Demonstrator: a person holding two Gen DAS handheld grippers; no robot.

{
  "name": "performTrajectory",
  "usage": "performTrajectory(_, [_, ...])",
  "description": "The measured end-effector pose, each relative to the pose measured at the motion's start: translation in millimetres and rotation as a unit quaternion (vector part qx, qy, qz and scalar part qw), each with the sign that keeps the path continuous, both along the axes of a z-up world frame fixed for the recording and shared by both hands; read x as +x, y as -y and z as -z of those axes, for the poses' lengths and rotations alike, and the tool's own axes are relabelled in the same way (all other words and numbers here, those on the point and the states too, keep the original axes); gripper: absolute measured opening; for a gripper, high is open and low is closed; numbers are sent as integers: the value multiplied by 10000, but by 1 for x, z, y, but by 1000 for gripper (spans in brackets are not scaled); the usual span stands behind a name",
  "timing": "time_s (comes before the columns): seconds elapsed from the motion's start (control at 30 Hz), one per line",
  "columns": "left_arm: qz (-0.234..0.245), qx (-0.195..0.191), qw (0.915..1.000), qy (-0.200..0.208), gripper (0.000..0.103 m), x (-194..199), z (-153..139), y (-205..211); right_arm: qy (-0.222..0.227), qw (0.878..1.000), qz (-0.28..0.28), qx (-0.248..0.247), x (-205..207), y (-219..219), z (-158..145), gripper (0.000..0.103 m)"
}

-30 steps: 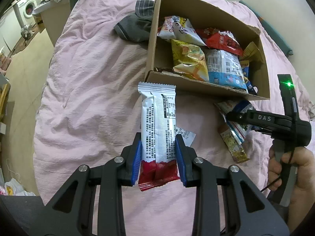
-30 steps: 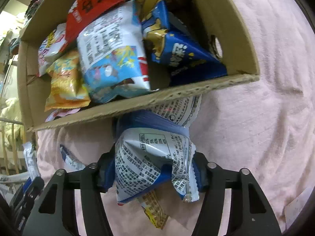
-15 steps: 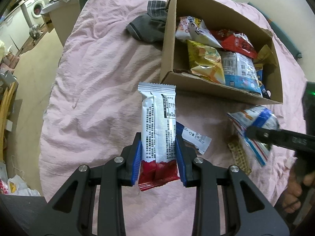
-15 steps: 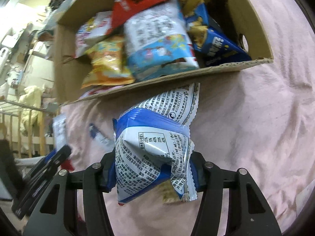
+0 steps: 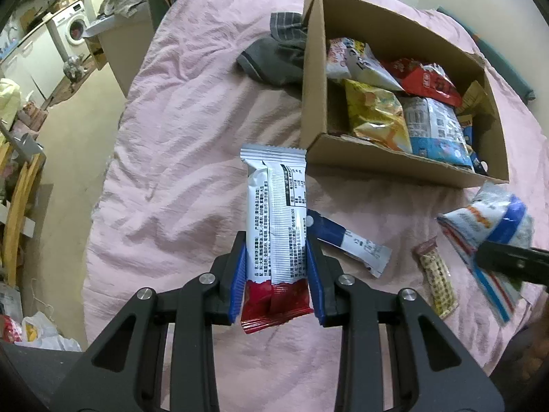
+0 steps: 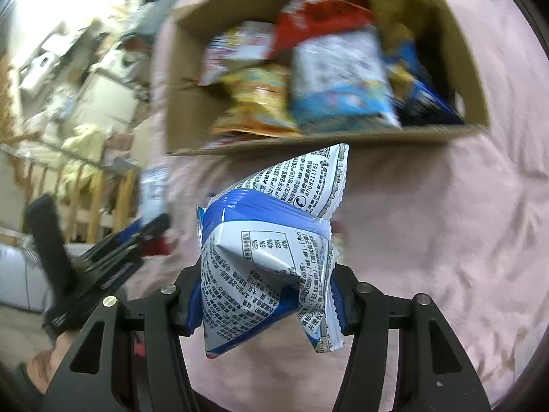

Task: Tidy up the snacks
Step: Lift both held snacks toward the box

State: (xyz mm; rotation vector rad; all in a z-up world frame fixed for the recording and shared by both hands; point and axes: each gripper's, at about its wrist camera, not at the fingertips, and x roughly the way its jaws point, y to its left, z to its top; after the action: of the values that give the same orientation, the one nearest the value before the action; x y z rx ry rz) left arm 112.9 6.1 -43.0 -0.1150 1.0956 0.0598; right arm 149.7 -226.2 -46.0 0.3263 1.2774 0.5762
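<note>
My left gripper [image 5: 276, 271] is shut on a long white and red snack bar [image 5: 274, 219], held upright above the pink bedspread. My right gripper [image 6: 266, 302] is shut on a crumpled blue and white snack bag [image 6: 271, 250], held in the air in front of the cardboard box [image 6: 178, 79]. That bag and the right gripper also show at the right edge of the left wrist view [image 5: 490, 237]. The open cardboard box [image 5: 314, 79] holds several snack bags. A blue and white packet [image 5: 346, 240] and a small cracker bar [image 5: 435, 281] lie loose on the bed.
The pink bedspread [image 5: 188, 137] covers the bed. Grey clothing [image 5: 274, 51] lies beside the box's far left corner. A washing machine [image 5: 75, 31], wooden furniture and floor clutter are off the bed to the left.
The right gripper has lifted the blue and white bag up and back from the box's front wall. The left gripper has shifted left with the bar, so the box stands further right.
</note>
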Motion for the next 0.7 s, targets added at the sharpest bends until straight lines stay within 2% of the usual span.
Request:
performTrajectory(0.2, [-95, 74, 9999, 35, 28, -1, 2, -6, 393, 9983, -329, 270, -6, -12, -19, 59])
performTrajectory(0.37, [-158, 77, 9997, 147, 28, -2, -1, -9, 885, 9939, -238, 620, -8, -5, -42, 59])
performTrajectory(0.5, [-132, 114, 9993, 342, 28, -4, -9, -4, 1320, 9880, 216, 776, -3, 10, -59, 59])
performTrajectory(0.7, [83, 34, 9980, 633, 28, -2, -37, 10, 1568, 9790, 1072, 742, 4, 47, -72, 59])
